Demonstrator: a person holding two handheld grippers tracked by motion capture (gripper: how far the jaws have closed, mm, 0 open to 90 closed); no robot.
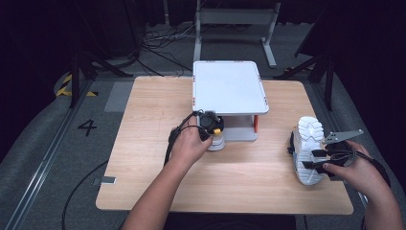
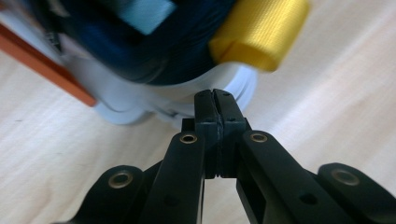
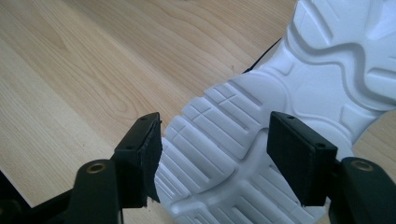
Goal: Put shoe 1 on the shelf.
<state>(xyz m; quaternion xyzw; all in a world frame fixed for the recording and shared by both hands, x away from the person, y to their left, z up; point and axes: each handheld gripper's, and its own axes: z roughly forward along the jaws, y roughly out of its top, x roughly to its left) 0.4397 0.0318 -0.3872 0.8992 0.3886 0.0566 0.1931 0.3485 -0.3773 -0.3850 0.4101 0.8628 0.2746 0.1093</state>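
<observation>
A dark blue shoe (image 1: pixel 211 123) with a yellow pull tab (image 2: pixel 261 32) and a white sole (image 2: pixel 140 100) stands at the front left of a white two-level stand (image 1: pixel 230 86). My left gripper (image 1: pixel 208 137) is at its heel. In the left gripper view the left gripper (image 2: pixel 215 100) is shut, tips against the sole's rim, with nothing visible between the jaws. A second shoe (image 1: pixel 306 146) lies on its side at the right, its white ridged sole (image 3: pixel 261 93) facing me. My right gripper (image 1: pixel 318 161) is open, and the sole's end lies between the jaws of the right gripper (image 3: pixel 215 120).
The stand has an orange post (image 1: pixel 255 122) and a lower shelf behind the left shoe. The wooden table (image 1: pixel 143 110) has bare room at the left and front centre. The right shoe lies near the table's right edge (image 1: pixel 330 143).
</observation>
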